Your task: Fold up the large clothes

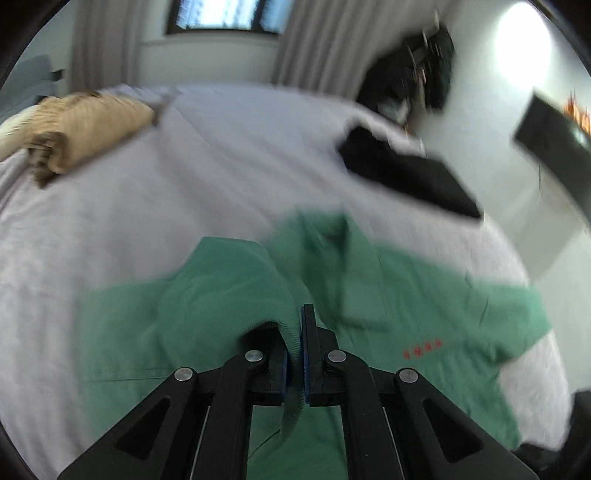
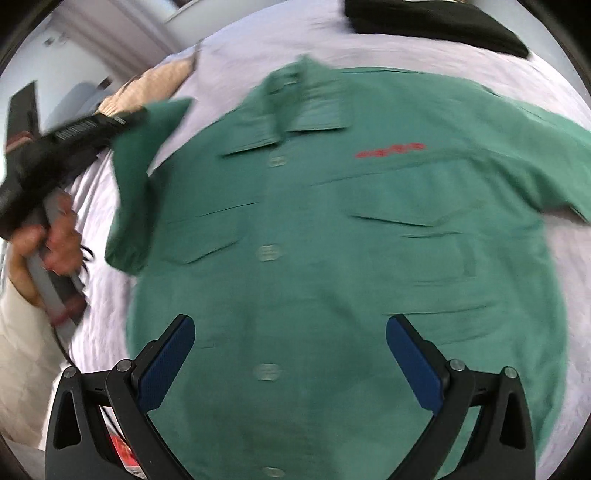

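A green button-up shirt (image 2: pixel 332 229) with red chest lettering lies front up on the white bed sheet (image 2: pixel 480 55), collar at the far side. My left gripper (image 1: pixel 297 332) is shut on the edge of the shirt's sleeve (image 1: pixel 229 280) and holds it lifted over the shirt's side. In the right wrist view the left gripper (image 2: pixel 122 122) shows at the left, pinching that sleeve (image 2: pixel 147 155). My right gripper (image 2: pixel 290 332) is open and empty, hovering above the shirt's lower front, around the button line.
A tan folded garment (image 1: pixel 81 125) lies at the bed's far left. A black garment (image 1: pixel 402 166) lies at the far right edge of the bed, also in the right wrist view (image 2: pixel 443 22). Dark clothes (image 1: pixel 417 74) hang by the curtain and wall.
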The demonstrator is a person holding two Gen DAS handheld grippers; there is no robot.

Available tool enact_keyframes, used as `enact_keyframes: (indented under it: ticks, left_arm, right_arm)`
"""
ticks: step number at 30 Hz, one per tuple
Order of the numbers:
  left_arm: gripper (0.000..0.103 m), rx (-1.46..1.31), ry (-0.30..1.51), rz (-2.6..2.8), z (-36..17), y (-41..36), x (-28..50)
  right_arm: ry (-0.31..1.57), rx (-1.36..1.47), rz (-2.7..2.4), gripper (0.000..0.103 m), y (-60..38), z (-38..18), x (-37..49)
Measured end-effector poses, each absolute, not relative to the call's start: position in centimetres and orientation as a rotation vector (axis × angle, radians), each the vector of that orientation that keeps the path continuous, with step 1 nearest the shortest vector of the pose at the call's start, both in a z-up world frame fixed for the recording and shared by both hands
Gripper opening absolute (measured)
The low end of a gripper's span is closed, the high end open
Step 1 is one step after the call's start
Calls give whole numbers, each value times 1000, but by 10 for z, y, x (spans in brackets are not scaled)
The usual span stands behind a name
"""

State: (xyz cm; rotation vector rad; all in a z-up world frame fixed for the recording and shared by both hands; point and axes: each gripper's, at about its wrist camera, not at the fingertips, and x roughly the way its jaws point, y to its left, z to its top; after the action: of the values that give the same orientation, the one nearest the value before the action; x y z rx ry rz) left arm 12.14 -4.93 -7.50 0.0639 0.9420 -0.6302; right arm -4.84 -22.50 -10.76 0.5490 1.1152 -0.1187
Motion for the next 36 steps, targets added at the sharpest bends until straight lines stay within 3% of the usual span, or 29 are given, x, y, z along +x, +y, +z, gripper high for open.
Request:
enact_keyframes:
  ticks: [2,3,5,6,7,12,17,21,28,29,30,31,36]
  left_arm:
    - [6,152,1023,-632,-106,-79,112]
    - [11,215,1049,-609,-123,-92,103]
    - [56,298,1067,-594,-139,-104,90]
    - [90,313,1063,-588,-142,-105,81]
    - [101,328,1041,-573,-141,-103,74]
    - [101,386,971,-572,-109,-81,43]
    - [101,342,938,-393,-97,5,30]
    - [101,368,993,-173,-117,69,34]
    - [101,292,998,53,-143,117,62]
    - [101,263,1007,67,-147,122,63]
    - [101,225,1013,85,-148,128,67]
    - [101,199,1012,112,-148,135,68]
    - [103,89,1033,120,-153,158,74]
  right_arm:
    - [1124,567,-154,103,-240,-116,-58]
    - [1130,579,-170,103,-250,-119,-62]
    - [1140,591,-192,103,-262,-123,-69]
    - [1144,591,-205,103,-268,-125,-72]
    - [1147,589,-212,103,-273,-126,-74]
    - [1135,525,-232,103,-282,-117,-61]
    - [1081,340,-149,103,-254,-91,-11]
    - [1046,94,-48,103,-192,-90,58]
    - [1001,-479,-128,102,-99,-144,140]
    - [999,-522,-150,91,-96,-150,146]
    - [1002,-521,-149,44,-96,-152,152]
    - [1020,-418,-128,8,-106,-145,156]
    - [890,427,-84,6,-214,-106,112]
